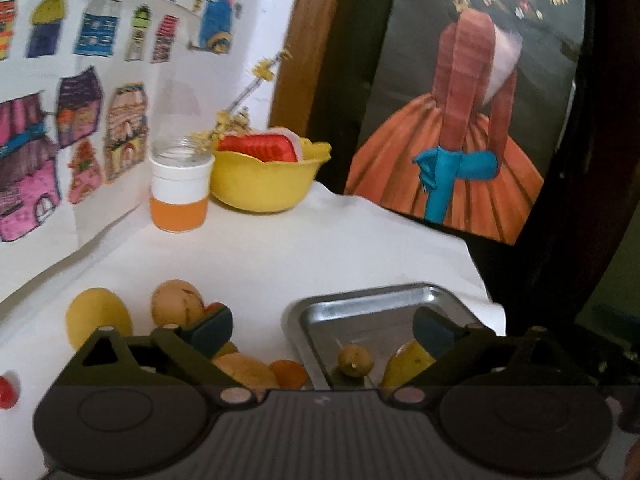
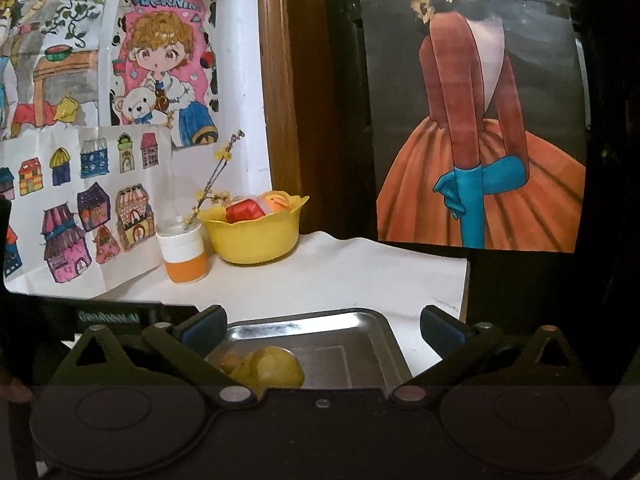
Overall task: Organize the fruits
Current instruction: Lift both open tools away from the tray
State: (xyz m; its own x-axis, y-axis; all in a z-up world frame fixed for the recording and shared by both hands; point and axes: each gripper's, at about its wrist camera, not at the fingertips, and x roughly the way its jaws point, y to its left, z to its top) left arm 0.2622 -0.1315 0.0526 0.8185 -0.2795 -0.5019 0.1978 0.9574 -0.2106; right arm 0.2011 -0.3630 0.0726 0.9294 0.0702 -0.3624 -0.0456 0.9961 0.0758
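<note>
While both our grippers hang over the near edge of the white table, each has its jaws spread wide and empty. Our left gripper straddles the left rim of the steel tray; our right gripper sits above the same tray. Inside the tray lie a pear and a small brown fruit, near each other. Left of the tray, on the cloth, we see a lemon, a tan fruit and an orange one. A yellow bowl stands at the back beside a jar.
</note>
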